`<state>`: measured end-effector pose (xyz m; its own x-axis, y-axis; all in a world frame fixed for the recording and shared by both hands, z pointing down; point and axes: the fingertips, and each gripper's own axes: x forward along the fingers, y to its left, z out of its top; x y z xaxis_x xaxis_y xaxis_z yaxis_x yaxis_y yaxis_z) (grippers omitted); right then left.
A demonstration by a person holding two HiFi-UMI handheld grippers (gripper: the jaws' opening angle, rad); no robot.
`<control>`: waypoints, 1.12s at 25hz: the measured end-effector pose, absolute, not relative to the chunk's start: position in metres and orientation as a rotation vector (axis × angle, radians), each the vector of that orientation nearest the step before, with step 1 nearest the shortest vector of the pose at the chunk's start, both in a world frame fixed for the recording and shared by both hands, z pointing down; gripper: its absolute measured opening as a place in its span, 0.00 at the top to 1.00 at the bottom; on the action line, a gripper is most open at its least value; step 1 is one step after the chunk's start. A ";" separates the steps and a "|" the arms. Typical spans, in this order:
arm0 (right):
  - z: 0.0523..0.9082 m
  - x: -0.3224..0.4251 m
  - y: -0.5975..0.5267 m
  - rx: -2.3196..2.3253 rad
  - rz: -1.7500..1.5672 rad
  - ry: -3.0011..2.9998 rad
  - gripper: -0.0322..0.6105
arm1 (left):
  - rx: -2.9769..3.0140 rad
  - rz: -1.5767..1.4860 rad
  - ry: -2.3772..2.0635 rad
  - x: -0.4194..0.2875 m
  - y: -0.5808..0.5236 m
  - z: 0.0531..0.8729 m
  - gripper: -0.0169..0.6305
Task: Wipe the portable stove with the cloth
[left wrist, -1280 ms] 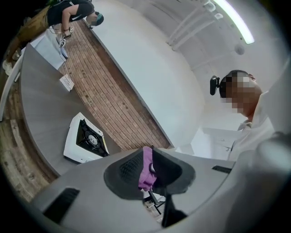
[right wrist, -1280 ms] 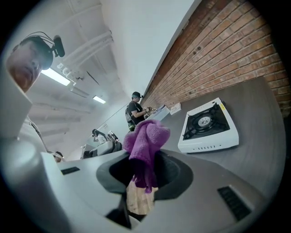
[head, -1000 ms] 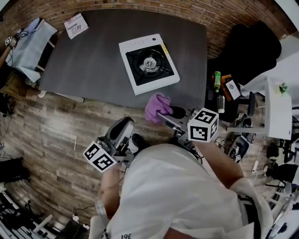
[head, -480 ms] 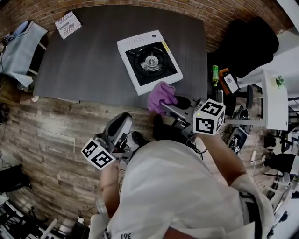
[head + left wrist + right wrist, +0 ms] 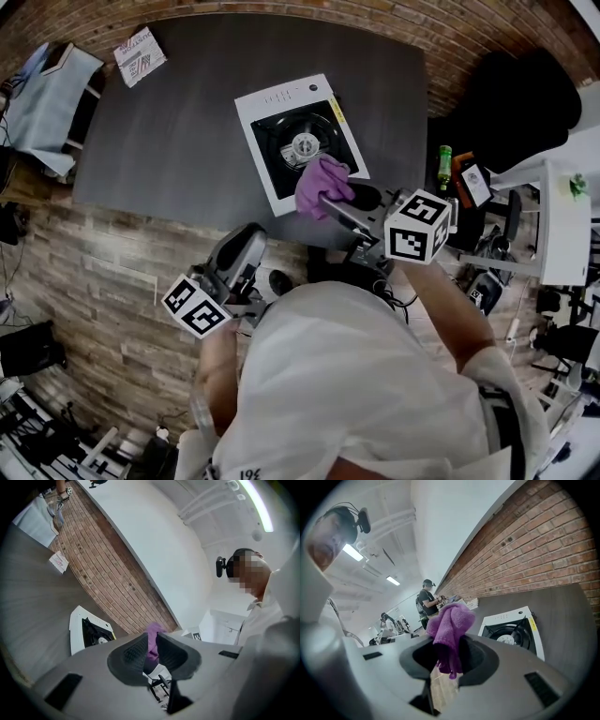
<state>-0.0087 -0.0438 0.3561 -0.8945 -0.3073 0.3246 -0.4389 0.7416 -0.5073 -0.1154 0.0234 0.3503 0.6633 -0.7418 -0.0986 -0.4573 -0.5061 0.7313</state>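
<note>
Cloth (image 5: pixel 322 185) sits pinched in the right tool (image 5: pixel 330 197) at frame centre, over the lower corner of the portable stove (image 5: pixel 298 141) on the counter (image 5: pixel 187 103), apparently ready for wiping; left tool (image 5: pixel 249 249) waits lower left, slightly parted, empty.

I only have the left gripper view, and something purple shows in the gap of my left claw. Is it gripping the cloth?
Observer: No, the right claw is shut on the cloth.
Operator: Where's the cloth relative to the stove?
Observer: In the head view it's over the stove's near edge; I can't tell if it's touching.
Operator: And my left claw?
Observer: The left claw is off the table's near edge, over the wood floor.
</note>
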 end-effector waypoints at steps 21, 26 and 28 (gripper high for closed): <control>0.405 -0.008 -0.160 0.437 0.815 -2.587 0.78 | 2.168 -0.451 -1.011 -0.100 -0.060 0.367 0.87; 0.422 -0.041 -0.208 0.370 0.747 -2.513 0.78 | 2.143 -0.473 -1.068 -0.124 -0.077 0.372 0.87; 0.434 -0.055 -0.227 0.338 0.728 -2.477 0.78 | 2.121 -0.482 -1.089 -0.128 -0.080 0.377 0.87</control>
<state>-0.0552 -0.2271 0.4338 -0.8273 -0.0860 0.5551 -0.3727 0.8234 -0.4280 -0.1284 -0.0802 0.3772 0.5783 -0.8157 -0.0122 -0.5580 -0.4064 0.7235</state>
